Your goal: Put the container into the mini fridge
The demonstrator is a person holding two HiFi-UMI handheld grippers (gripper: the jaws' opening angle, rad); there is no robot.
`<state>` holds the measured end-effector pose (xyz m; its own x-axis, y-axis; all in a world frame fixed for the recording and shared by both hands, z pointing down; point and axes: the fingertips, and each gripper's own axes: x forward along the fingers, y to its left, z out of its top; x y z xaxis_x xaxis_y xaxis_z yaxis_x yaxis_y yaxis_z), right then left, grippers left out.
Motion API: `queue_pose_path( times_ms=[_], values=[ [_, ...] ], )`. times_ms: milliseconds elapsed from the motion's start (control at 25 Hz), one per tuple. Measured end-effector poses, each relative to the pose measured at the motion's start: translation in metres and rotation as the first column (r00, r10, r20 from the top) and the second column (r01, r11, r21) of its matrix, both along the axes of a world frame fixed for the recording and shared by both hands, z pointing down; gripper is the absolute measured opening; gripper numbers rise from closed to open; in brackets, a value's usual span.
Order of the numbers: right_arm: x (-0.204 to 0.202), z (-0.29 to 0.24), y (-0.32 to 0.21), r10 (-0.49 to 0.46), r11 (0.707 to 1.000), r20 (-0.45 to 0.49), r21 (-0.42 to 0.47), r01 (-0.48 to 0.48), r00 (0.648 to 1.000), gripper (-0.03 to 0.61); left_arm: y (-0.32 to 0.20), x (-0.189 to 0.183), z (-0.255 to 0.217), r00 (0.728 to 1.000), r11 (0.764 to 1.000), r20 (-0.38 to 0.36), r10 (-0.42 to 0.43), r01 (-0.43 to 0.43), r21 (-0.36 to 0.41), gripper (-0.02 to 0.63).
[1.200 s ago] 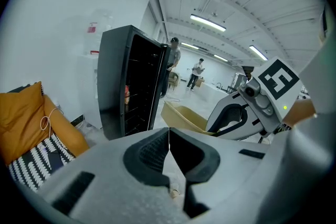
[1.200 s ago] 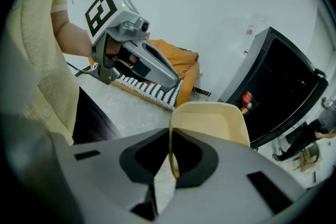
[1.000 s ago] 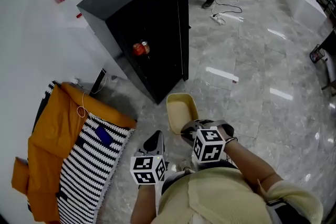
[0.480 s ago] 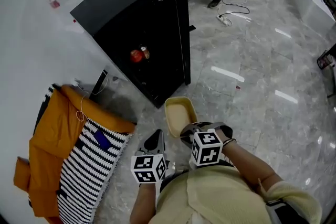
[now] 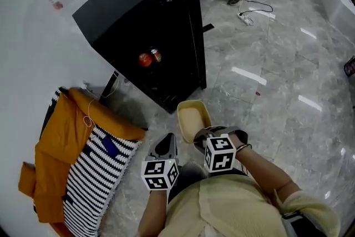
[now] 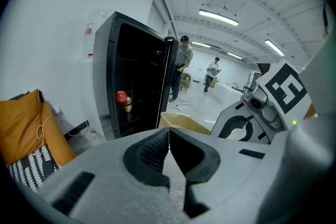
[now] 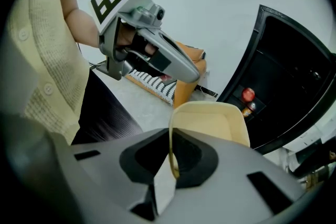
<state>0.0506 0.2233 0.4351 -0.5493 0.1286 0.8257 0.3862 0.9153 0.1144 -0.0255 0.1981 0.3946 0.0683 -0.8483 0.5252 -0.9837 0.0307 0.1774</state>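
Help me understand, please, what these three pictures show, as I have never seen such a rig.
No robot here: a person holds a two-fingered gripper in each hand. One picture comes from a camera on the person's head, looking down; the other two come from cameras riding on each gripper, looking along its fingers. The right gripper is shut on the rim of a beige container, held above the floor. The left gripper is shut with nothing in it. Ahead stands a black mini fridge, its door open, with a red round thing and a small can on a shelf. At the left are an orange jacket and a striped cloth.
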Motion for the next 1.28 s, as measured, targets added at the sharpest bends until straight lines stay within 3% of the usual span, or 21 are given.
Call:
queue_pose_path(
  times_ms=[320, 760, 1280],
  values=[
    [-0.010, 0.011, -0.022, 0.021, 1.000, -0.022, -0.014, -0.021, 1.000, 0.035, -0.016, -0.011, 0.011, 1.000, 1.000, -0.016, 0.001, -0.001, -0.027, 0.023],
    [-0.043, 0.019, -0.059, 0.124, 0.992, -0.060, -0.013, -0.125, 0.990, 0.035, -0.070, -0.035, 0.020, 0.993, 0.992, -0.005, 0.118, -0.118, -0.035, 0.023],
    [-0.083, 0.034, -0.078, 0.219, 0.975, -0.137, -0.018, -0.223, 0.966, 0.035, -0.101, -0.087, 0.043, 0.981, 0.981, -0.055, 0.187, -0.189, -0.048, 0.023]
  ],
)
